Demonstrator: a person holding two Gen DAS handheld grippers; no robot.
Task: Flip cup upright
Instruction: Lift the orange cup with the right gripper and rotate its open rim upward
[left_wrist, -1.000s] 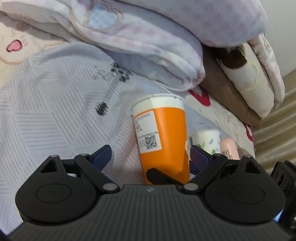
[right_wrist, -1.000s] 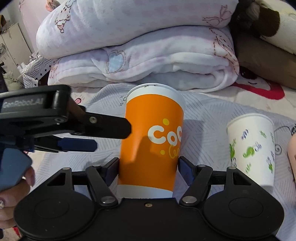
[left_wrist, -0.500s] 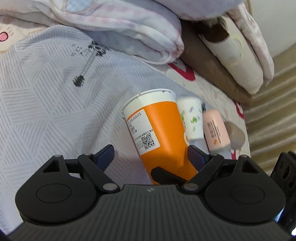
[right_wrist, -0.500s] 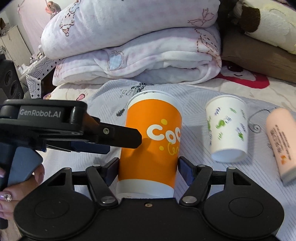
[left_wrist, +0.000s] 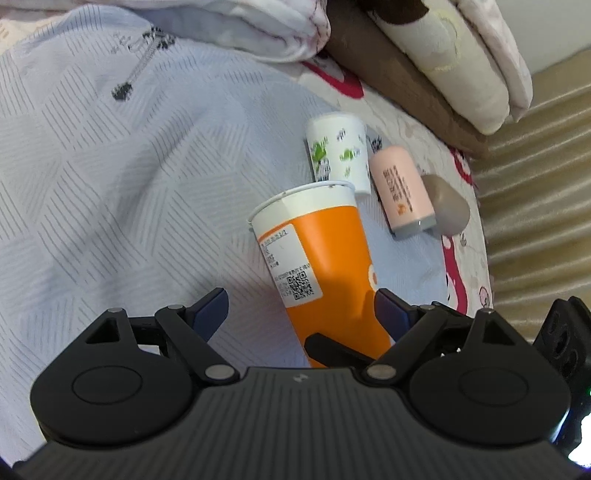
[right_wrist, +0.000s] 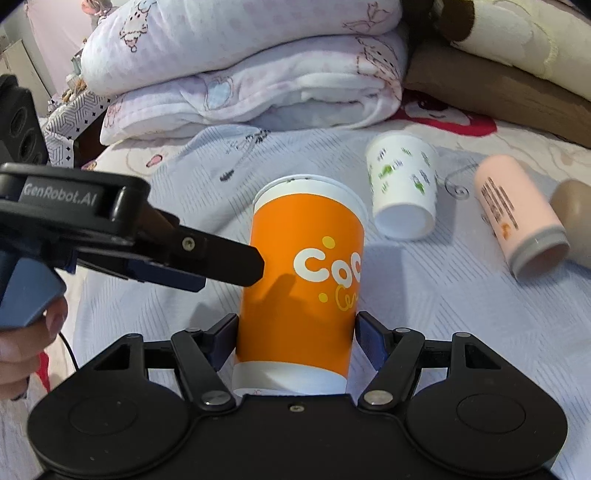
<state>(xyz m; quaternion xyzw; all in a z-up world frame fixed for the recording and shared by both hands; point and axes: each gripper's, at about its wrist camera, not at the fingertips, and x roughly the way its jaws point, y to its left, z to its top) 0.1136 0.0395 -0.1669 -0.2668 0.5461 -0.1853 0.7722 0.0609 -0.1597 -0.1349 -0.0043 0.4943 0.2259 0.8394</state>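
Observation:
An orange paper cup (right_wrist: 303, 280) with white lettering is held off the bed, rim pointing away from the camera. My right gripper (right_wrist: 295, 334) is shut on its lower part, both blue pads against its sides. In the left wrist view the same cup (left_wrist: 325, 266) tilts, its QR label facing me. My left gripper (left_wrist: 301, 306) is open; the cup sits between its fingers, close to the right pad, well apart from the left one. The left gripper also shows in the right wrist view (right_wrist: 207, 258), its black finger tip beside the cup's left side.
A white cup with green prints (right_wrist: 402, 192) lies on its side on the pale striped sheet (right_wrist: 443, 317). A pink tumbler (right_wrist: 517, 218) lies beside it, next to a beige lid (right_wrist: 576, 221). Folded blankets (right_wrist: 258, 74) and pillows are stacked behind. A curtain (left_wrist: 535, 184) hangs at right.
Both grippers have risen with the orange cup, so the bed and the lying cups look lower and farther. The right grip is unchanged; the left stays open.

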